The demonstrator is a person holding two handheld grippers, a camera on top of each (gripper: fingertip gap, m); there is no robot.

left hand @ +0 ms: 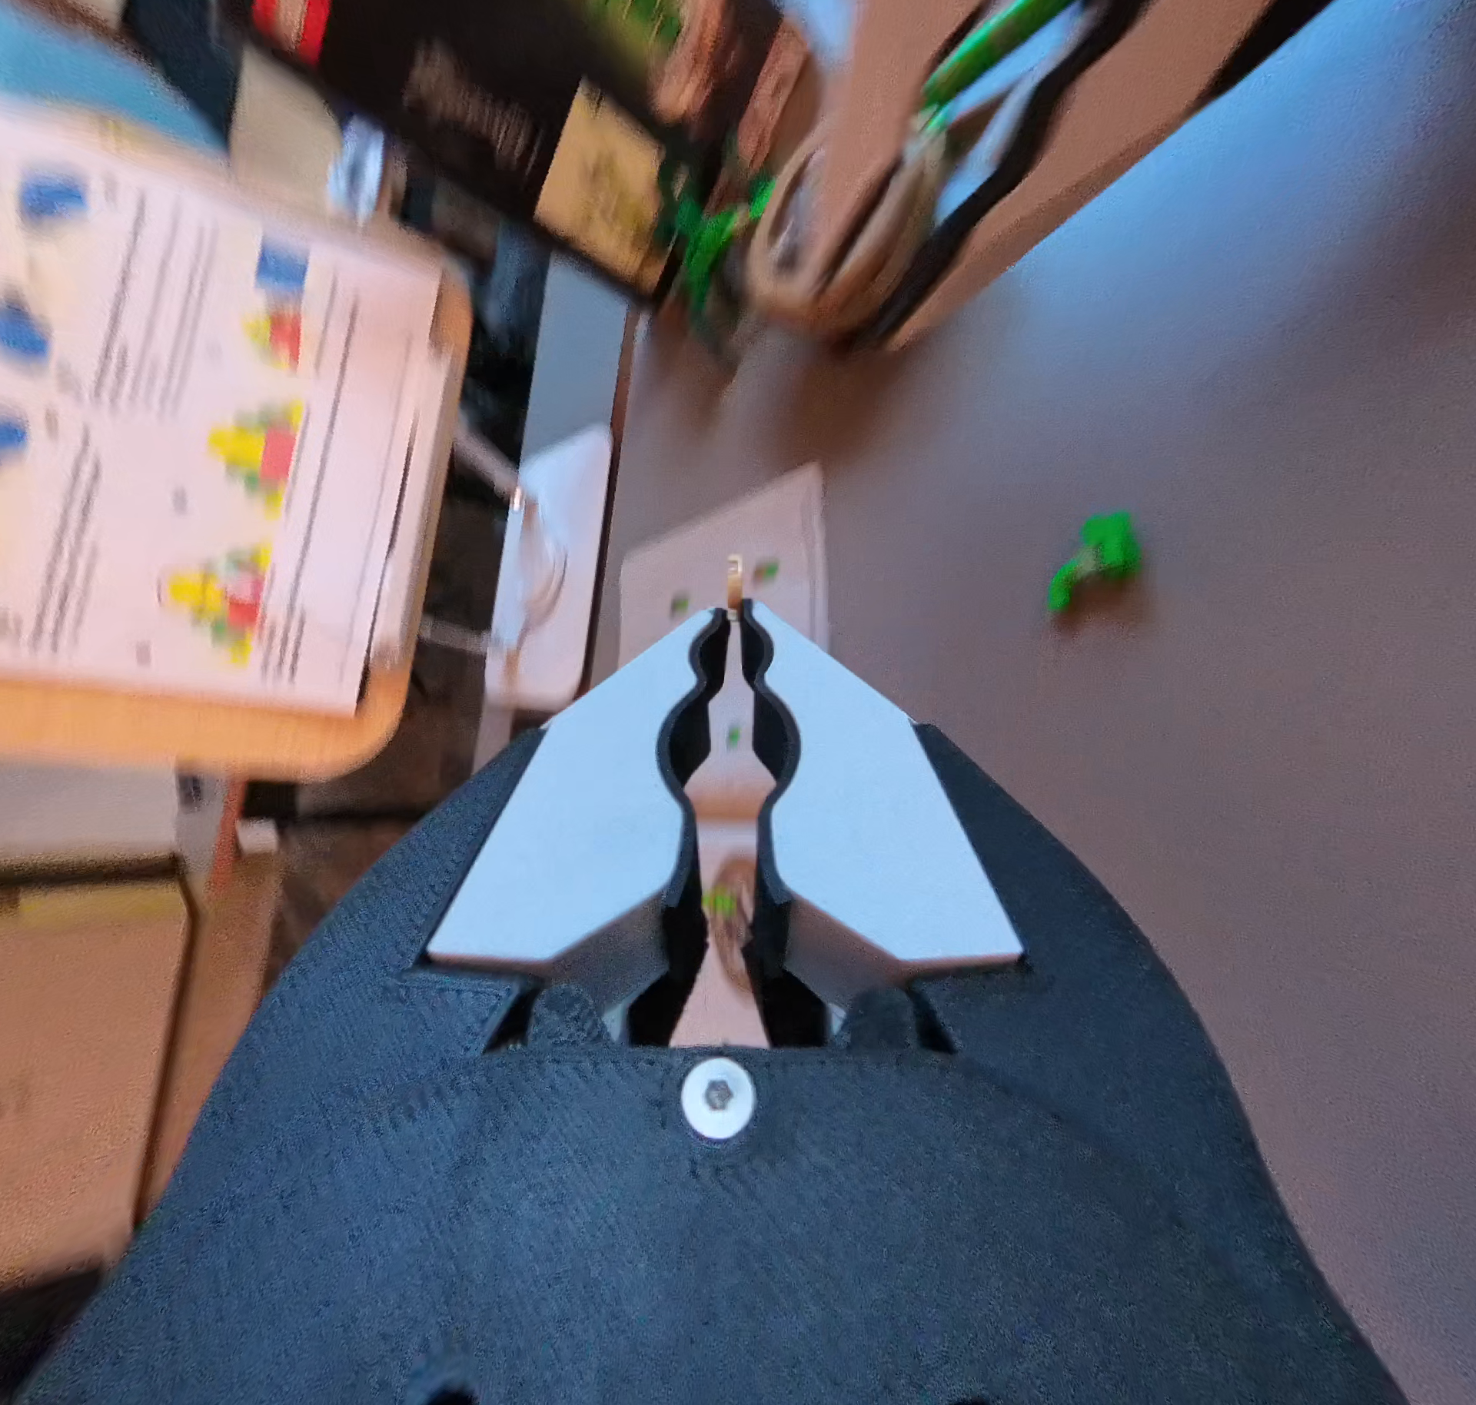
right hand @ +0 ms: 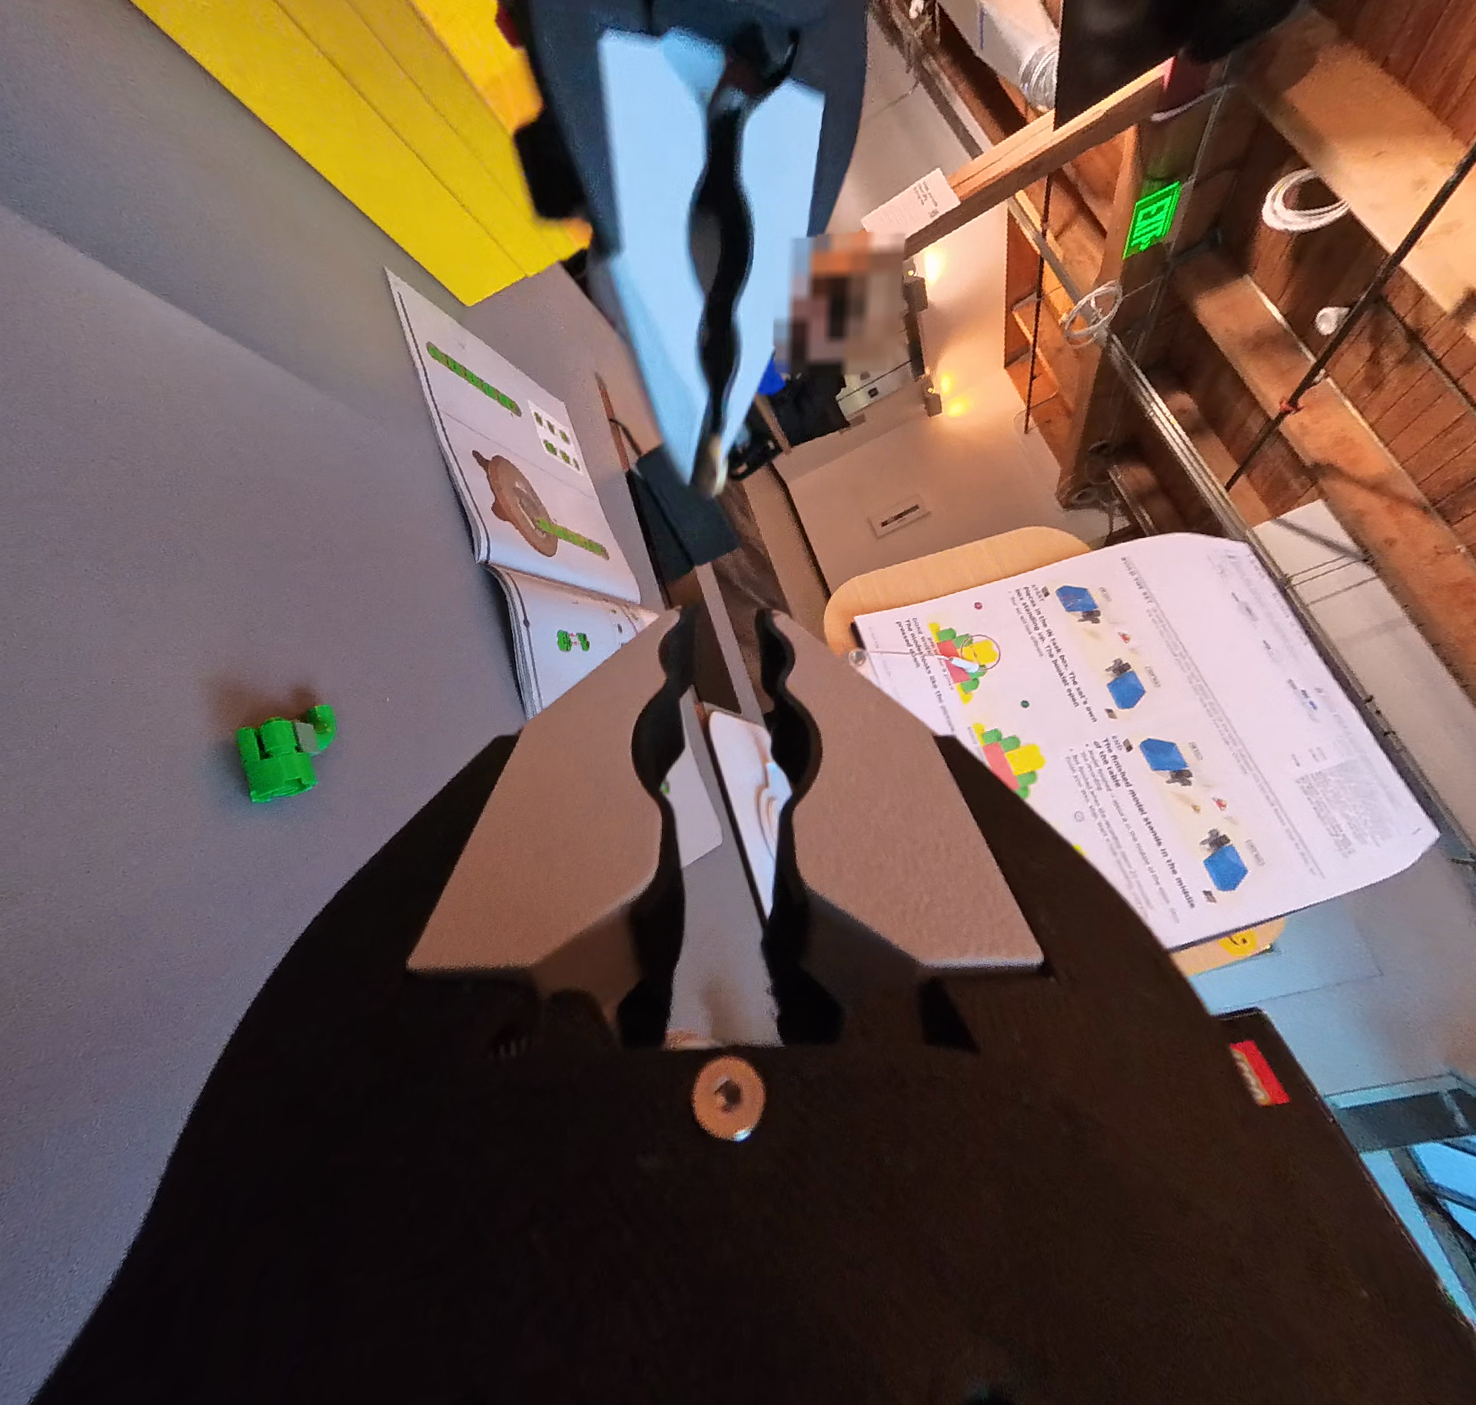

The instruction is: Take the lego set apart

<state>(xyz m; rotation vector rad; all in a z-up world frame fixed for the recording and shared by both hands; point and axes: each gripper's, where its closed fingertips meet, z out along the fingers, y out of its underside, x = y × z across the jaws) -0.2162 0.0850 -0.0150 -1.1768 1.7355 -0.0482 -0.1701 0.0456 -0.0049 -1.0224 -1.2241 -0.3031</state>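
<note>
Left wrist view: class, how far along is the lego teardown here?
Done: a green cluster lies detached on the table. In hand: the left gripper pinches a small tan piece; the right gripper is open, empty. Left: the cluster's green and grey bricks look joined.

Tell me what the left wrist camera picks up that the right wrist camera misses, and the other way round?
Only the left wrist view shows the blurred brown round model with green pieces at the top, beside a dark box.

Only the right wrist view shows the yellow flat slabs, the wooden shelves and the left gripper from outside.

Both show the small green brick cluster on the grey table, the open instruction booklet and the printed sheet with coloured pictures.
</note>
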